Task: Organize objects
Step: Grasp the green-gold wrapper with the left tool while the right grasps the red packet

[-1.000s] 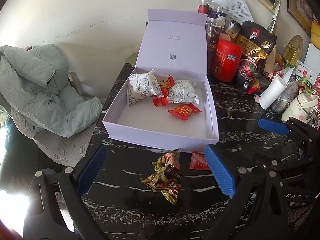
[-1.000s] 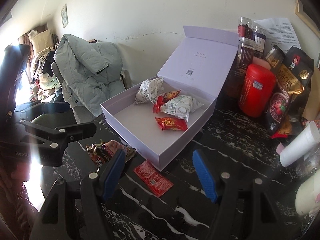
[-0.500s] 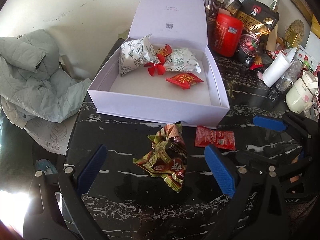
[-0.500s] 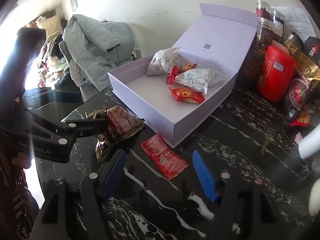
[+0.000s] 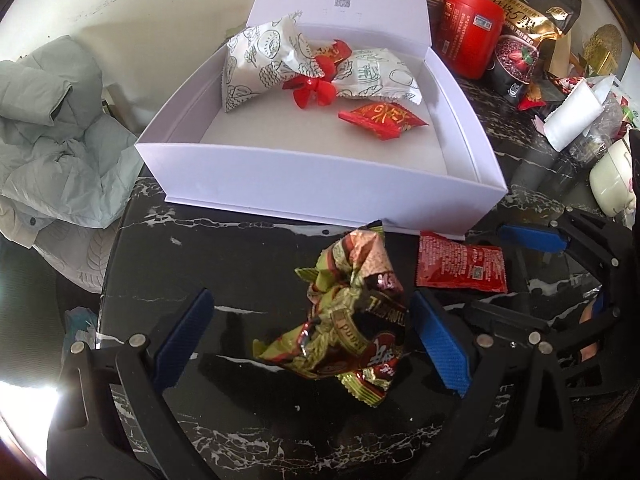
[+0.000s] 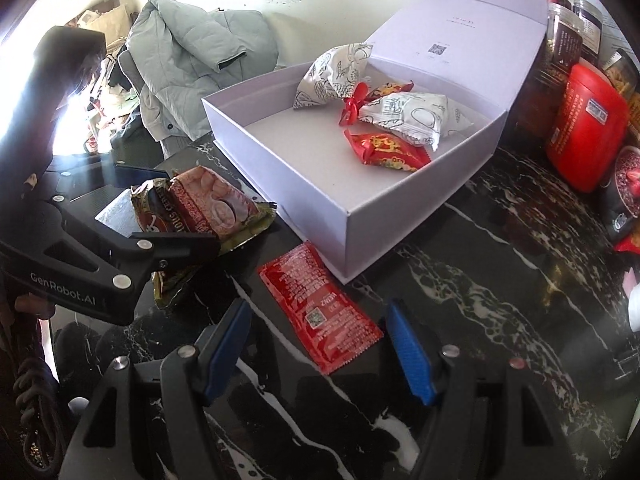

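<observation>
The left tongs [image 5: 308, 332] gape wide around a crumpled snack wrapper [image 5: 348, 320] without clamping it. The right tongs [image 6: 320, 354] spread apart above a red sachet [image 6: 320, 312] on the tabletop [image 6: 460, 300].

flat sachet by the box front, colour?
Red sachet with small white print, clearest in the right wrist view.

"GenRobot.AI" printed white on black left gripper [image 6: 160, 196] arm. QR code plus small illegible print on inside of box lid [image 6: 460, 36]. Crumpled snack wrapper [image 5: 348, 316] shows fragment "Pure". Red sachet [image 6: 320, 308] near worktop's front edge: QR code, print unreadable.
</observation>
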Demonstrator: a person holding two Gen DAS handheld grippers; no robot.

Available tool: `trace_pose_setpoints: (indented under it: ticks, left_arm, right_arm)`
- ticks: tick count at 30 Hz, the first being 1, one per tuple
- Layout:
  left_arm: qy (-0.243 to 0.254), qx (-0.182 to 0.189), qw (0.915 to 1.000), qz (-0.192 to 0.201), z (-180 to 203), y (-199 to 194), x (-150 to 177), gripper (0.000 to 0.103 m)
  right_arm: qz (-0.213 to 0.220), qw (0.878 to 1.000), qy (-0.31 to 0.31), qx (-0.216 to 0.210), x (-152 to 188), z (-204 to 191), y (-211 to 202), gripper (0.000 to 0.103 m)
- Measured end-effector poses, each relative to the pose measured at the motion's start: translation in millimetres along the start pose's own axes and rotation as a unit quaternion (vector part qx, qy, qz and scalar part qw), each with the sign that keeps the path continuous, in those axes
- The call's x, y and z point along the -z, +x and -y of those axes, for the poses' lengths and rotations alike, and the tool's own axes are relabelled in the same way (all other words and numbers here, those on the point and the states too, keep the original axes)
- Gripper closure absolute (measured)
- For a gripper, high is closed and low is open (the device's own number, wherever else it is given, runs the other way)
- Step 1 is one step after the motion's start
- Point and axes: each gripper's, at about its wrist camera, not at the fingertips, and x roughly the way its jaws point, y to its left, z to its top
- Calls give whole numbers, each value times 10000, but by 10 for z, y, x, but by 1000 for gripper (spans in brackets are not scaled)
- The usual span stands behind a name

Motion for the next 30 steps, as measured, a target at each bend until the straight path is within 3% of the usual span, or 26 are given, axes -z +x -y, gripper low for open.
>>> trace_pose_setpoints:
  ticks: [7,9,14,16,21,24,30]
  left_arm:
    - [-5,17,9998,-197,-44,168,-2,5]
    - [41,-31,9998,-184,-31,193,5,5]
    - [-2,99,9999,-122,-43,188,-5,6]
    - [-32,148,9999,-55,-58,163,9,12]
    - [-70,41,10000,10,-83,96,44,41]
    - [-156,57,9999,38,-112,54,87,52]
    - [-230,298,9993,37,-131,-42,213,59]
  right_arm:
    - [-1,9995,-196,247,-10,-28,74,36]
    - [34,9993,-270,274,2,-54,65,49]
    - [99,9996,-256,111,18,-66,28,65]
    - [59,9997,-208,96,22,-78,12,69]
    - [-6,9998,-59,174,70,-116,-43,74]
    - [-28,9998,30,171,121,-135,-86,76]
    - [-30,9995,280,168,280,-170,-213,79]
